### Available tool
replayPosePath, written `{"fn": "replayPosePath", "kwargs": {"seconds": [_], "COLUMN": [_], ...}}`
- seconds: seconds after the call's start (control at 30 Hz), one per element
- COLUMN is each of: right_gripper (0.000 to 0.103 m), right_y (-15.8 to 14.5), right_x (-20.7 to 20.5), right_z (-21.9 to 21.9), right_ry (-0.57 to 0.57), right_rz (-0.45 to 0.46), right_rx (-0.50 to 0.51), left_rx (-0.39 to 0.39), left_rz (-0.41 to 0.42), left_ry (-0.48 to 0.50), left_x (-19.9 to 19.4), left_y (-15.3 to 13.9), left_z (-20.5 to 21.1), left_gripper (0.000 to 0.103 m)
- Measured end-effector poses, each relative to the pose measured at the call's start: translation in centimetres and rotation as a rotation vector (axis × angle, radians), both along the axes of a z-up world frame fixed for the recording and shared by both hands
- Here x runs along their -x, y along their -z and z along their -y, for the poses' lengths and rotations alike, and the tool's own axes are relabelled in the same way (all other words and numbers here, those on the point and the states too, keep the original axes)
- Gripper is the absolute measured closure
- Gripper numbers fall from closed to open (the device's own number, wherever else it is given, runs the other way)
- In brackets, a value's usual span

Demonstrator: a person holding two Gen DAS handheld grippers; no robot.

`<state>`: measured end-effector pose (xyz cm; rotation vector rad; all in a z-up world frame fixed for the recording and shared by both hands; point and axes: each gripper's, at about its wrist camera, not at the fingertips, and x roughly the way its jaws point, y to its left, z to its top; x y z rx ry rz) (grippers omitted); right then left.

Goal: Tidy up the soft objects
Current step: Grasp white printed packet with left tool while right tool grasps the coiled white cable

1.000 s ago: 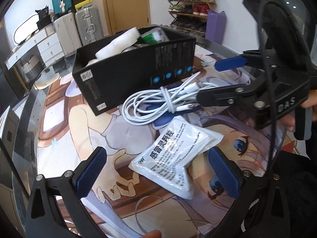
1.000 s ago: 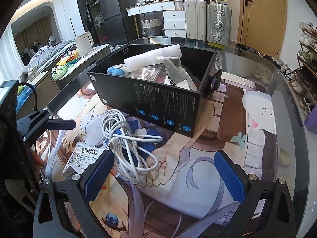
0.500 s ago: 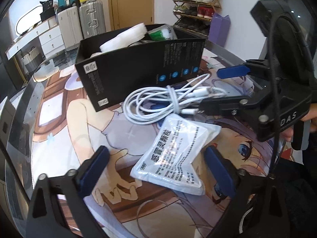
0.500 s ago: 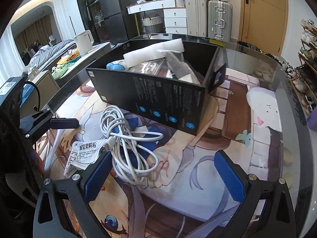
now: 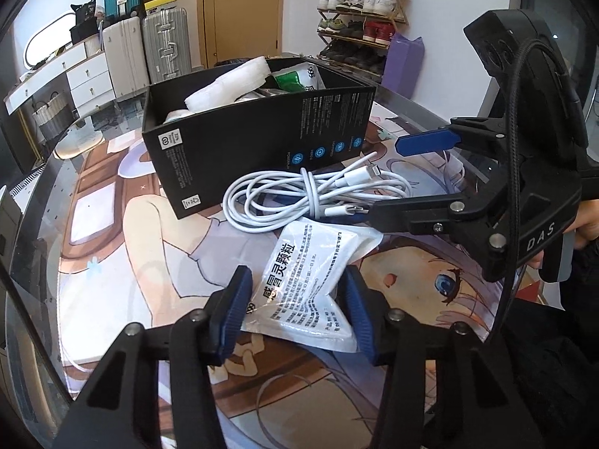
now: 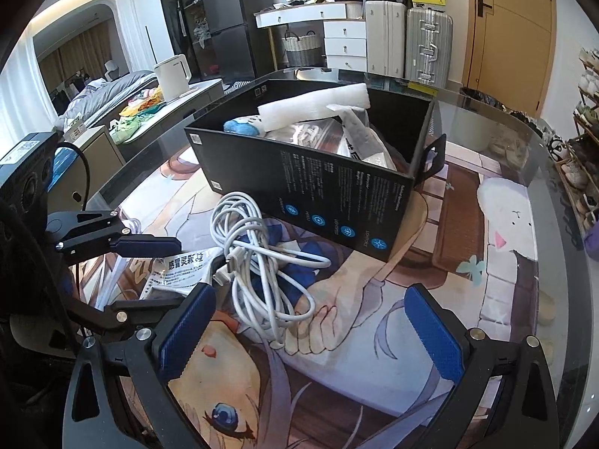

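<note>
At lower centre of the left wrist view, the white sachet (image 5: 307,280) bears large black characters "感冒灵颗粒" above small print too fine to read. At right, the other tongs' black body (image 5: 539,237) carries "DAS". The black box (image 5: 262,142) shows tiny white print, illegible

Cable (image 5: 310,198) between box (image 5: 258,149) and sachet (image 5: 310,269)

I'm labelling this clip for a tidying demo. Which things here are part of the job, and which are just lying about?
Part of the job:
- white sachet, the left hand-held gripper closing on it
- white cable bundle
- black box, partly filled
- right hand-held gripper, open

Lying about:
- suitcases
- shoe rack
- kettle
</note>
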<state>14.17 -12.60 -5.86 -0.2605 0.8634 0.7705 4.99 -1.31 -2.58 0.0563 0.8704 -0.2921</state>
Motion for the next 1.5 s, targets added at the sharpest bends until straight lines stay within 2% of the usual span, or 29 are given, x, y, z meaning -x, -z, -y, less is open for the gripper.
{"fn": "replayPosePath", "kwargs": {"seconds": [0.13,0.63,0.8,0.97,1.2,1.23,1.5], "right_gripper": [0.001,0.002,0.010,0.030,0.042,0.049,0.054], "right_y": [-0.4,1.3,1.6,1.4,1.3,1.2,0.8], "right_x": [0.3,-0.8,-0.6,-0.5,-0.4,-0.3,-0.2], "right_z": [-0.3,-3.1,-4.2,-4.5,-3.6,-3.4,-2.4], "right_ry": [-0.007,0.052,0.043,0.016,-0.002,-0.003,0.001], "right_rz": [0.004,-0.058,-0.047,-0.059,-0.077,-0.073,-0.060], "right_rx": [-0.026,-0.044,-0.045,-0.079,-0.116,-0.118,-0.131], "left_rx": [-0.001,-0.024,-0.021,-0.026,-0.021,-0.022,-0.004], "left_rz": [0.000,0.007,0.005,0.005,0.001,-0.001,-0.007], "left_ry": [0.001,0.007,0.007,0.006,0.007,0.003,-0.001], "left_x": [0.0,0.1,0.1,0.0,0.0,0.0,-0.1], "left_y": [-0.1,0.1,0.1,0.1,0.1,0.1,0.0], "left_z": [-0.1,0.2,0.2,0.3,0.3,0.3,0.0], "left_gripper": [0.054,0.054,0.054,0.054,0.054,0.054,0.054]}}
